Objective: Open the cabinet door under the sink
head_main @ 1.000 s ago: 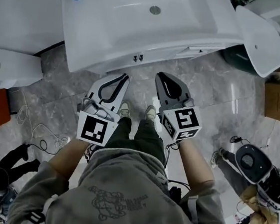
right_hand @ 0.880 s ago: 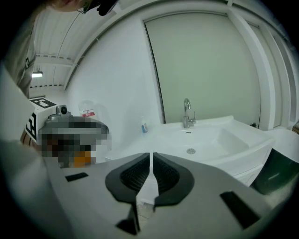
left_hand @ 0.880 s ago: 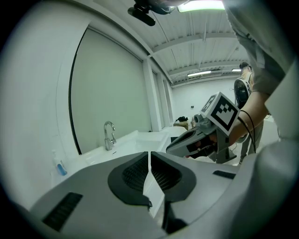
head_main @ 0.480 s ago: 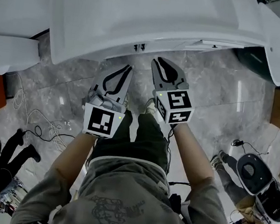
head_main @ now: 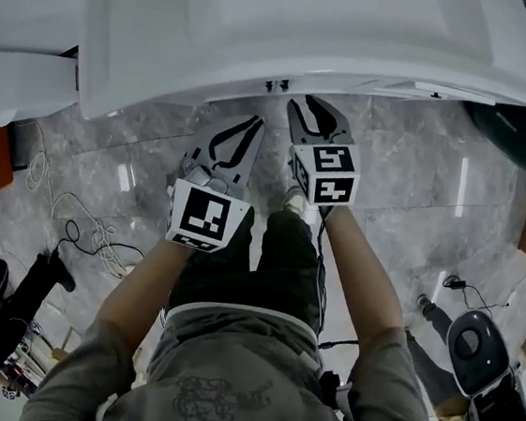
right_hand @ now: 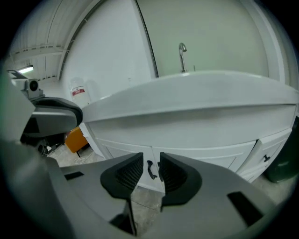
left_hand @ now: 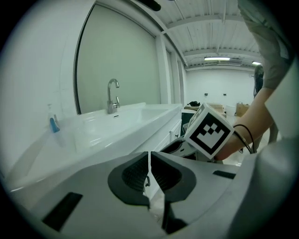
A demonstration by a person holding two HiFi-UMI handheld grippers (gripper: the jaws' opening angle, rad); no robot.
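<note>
Right tongs (right_hand: 151,162) apart before cabinet door (right_hand: 122,148), handle (right_hand: 150,170) in gap, contact unclear.

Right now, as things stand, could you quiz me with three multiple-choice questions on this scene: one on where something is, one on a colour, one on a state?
1. Where is the dark door handle?
A) where the two cabinet doors meet, under the sink
B) at the cabinet's far left edge
C) on top of the counter

2. What colour is the cabinet?
A) orange
B) white
C) black

3. How do the right hand-held gripper's jaws stand?
A) clamped on the handle
B) shut tight and empty
C) apart, with nothing clamped

Answers:
1 A: the door handle sits at the middle seam of the cabinet, below the sink.
2 B: its door fronts are white.
3 C: the right hand-held gripper shows a clear gap between its jaws, and the handle is seen through that gap, ungripped.
</note>
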